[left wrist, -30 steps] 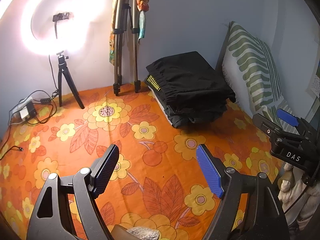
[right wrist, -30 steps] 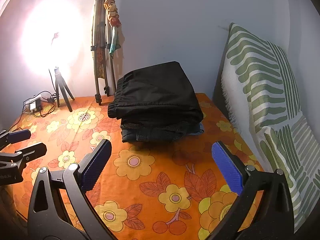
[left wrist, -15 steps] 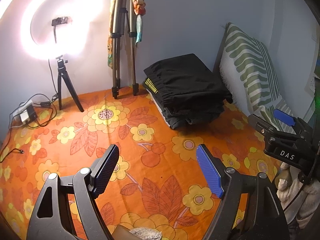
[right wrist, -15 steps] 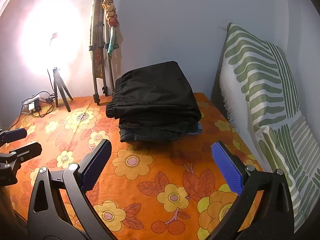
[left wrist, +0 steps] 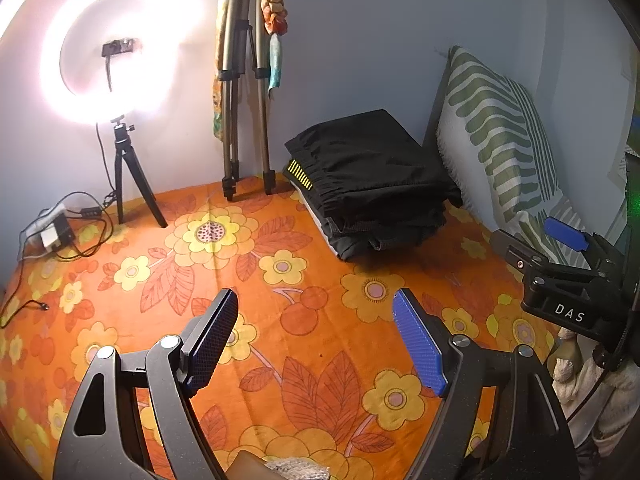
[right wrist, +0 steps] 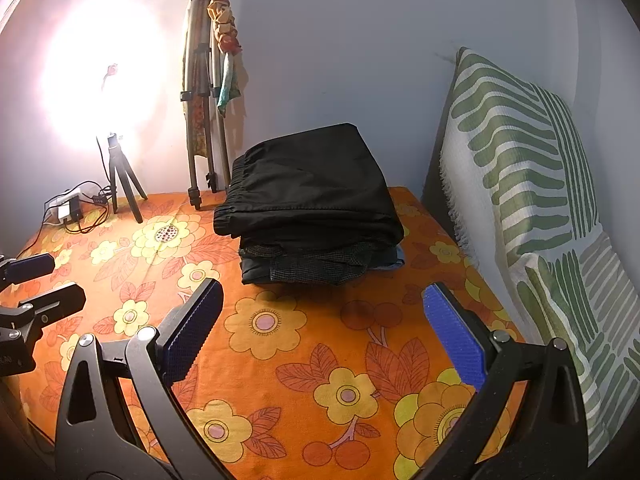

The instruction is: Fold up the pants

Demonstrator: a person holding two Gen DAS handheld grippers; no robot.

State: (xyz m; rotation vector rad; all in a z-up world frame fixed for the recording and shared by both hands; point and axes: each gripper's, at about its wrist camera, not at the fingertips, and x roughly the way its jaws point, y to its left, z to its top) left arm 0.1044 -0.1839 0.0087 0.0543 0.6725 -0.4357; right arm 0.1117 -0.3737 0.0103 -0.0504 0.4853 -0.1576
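**Both sets of fingers spread and empty, folded pants stacked by the wall**

The fingers [left wrist: 418, 344] of the left gripper [left wrist: 316, 336] stand wide apart with nothing between them, hovering over the orange flowered cloth [left wrist: 248, 280] that covers the surface below. The fingers [right wrist: 454, 336] of the right gripper [right wrist: 320, 328] are likewise spread and hold nothing, also above the same cloth [right wrist: 320, 360]. Neither touches any garment.

Taking the stack of folded pants [left wrist: 372, 184] as the landmark: it lies on the cloth at the far side, against the pale wall, well ahead of both grippers. The top piece is black with a gathered waistband [right wrist: 240, 184] facing left; in the left wrist view a small yellow striped tag [left wrist: 300, 174] shows on that edge. Under it lie more dark folded pieces, and in the right wrist view a bit of blue fabric [right wrist: 398, 258] peeks out at the stack's lower right.

Just right of the stack a white cushion with green stripes [right wrist: 520, 168] leans on the wall. Just left of the stack a folded tripod [left wrist: 240, 100] stands against the wall, with coloured cloth [left wrist: 274, 16] hanging from its top. Further left of the stack a lit ring light [left wrist: 112, 44] sits on a small black tripod, and beyond it cables and an adapter [left wrist: 52, 232] lie on the cloth.

In the left wrist view the right gripper [left wrist: 560, 264] shows at the right edge, nearer than the stack; in the right wrist view the left gripper [right wrist: 28, 288] shows at the left edge.
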